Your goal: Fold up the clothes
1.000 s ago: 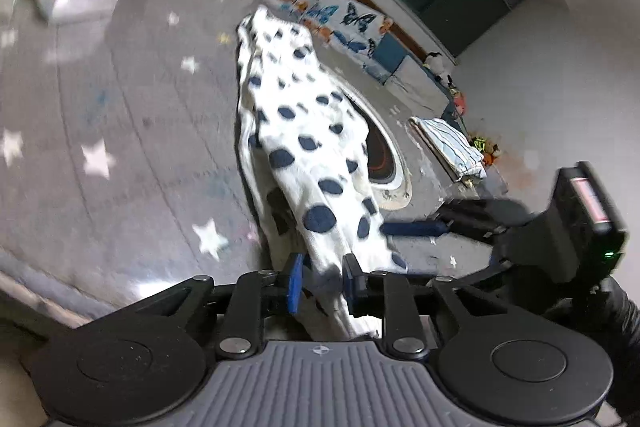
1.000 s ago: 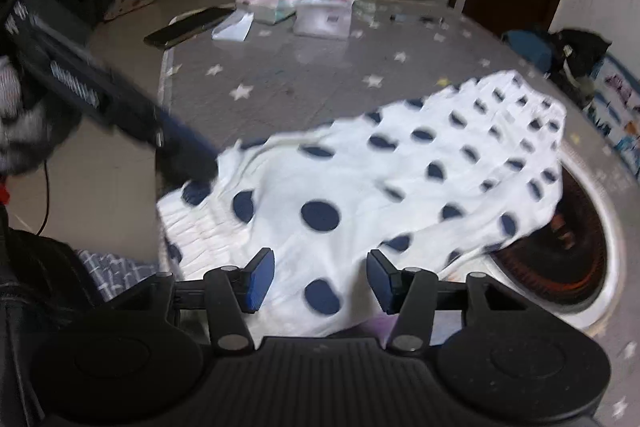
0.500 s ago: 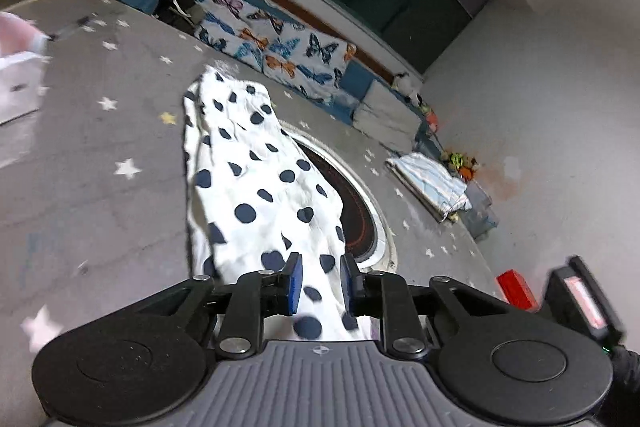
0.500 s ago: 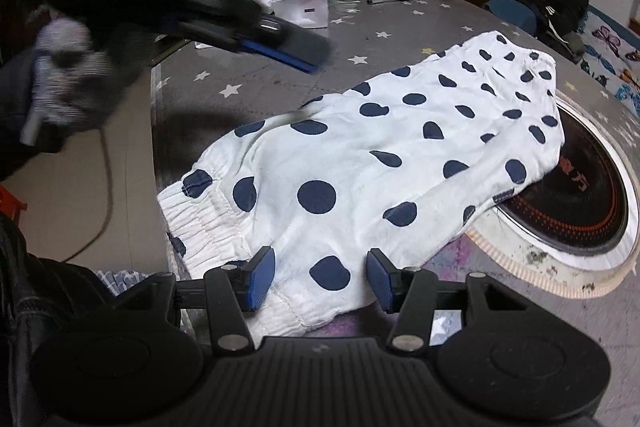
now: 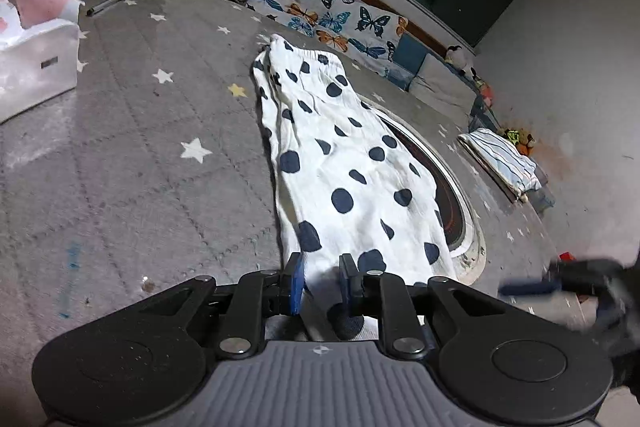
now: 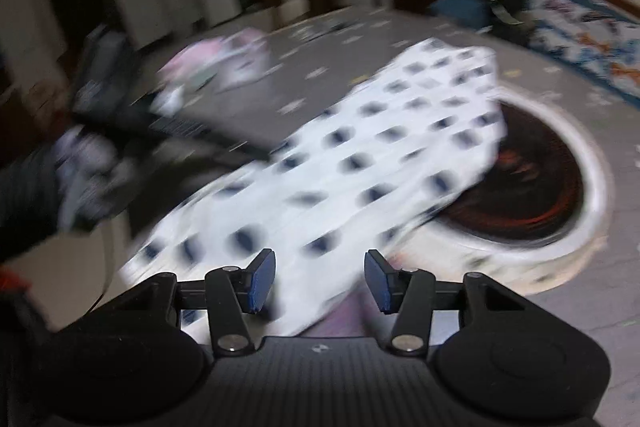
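Currently the left gripper (image 5: 320,277) is clamped on the near hem of the polka-dot garment (image 5: 344,163), which stretches toward 12 o'clock across the grey star-patterned table (image 5: 132,155). The right gripper (image 6: 320,281), jaws wide apart, holds nothing; against half a second ago its view has blurred with motion.

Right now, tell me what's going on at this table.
A person is folding a white polka-dot garment laid lengthwise on the grey star-print table. The left gripper is shut on its near end. The right gripper hangs open over the near edge, gripping nothing; its view is motion-blurred.
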`<move>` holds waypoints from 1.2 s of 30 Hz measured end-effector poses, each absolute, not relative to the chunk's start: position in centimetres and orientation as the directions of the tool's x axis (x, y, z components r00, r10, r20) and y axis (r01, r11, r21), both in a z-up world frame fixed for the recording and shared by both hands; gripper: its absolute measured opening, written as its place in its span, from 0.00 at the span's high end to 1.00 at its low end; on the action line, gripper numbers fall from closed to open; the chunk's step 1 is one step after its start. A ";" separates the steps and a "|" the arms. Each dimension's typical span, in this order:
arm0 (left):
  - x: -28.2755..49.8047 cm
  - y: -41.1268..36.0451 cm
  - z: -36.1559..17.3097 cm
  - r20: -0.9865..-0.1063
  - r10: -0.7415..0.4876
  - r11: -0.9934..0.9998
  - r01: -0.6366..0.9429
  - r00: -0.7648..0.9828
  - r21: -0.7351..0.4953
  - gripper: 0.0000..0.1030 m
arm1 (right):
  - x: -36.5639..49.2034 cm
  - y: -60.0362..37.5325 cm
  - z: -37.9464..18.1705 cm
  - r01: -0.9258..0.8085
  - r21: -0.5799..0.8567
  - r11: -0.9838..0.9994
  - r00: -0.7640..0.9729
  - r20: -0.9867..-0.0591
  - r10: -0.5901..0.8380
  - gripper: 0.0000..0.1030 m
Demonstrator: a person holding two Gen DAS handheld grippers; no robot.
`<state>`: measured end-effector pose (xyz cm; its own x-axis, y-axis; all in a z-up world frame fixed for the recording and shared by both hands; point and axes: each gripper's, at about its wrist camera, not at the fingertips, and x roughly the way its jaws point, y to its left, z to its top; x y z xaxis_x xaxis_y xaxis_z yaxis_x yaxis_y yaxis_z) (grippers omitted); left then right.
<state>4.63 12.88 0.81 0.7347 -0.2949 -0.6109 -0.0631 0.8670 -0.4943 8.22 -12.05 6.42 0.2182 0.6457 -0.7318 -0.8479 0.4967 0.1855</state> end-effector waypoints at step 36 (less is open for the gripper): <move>10.6 12.3 0.6 -0.645 -0.277 0.907 -0.027 0.712 -0.420 0.79 | 19.9 -11.6 3.9 -0.681 0.104 0.724 0.486 -0.676 0.554 0.96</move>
<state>10.61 12.29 0.64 0.7120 -0.2774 -0.6451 -0.0274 0.9070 -0.4203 19.85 -11.64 3.88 0.4857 0.5541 -0.6761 -0.6814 0.7245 0.1042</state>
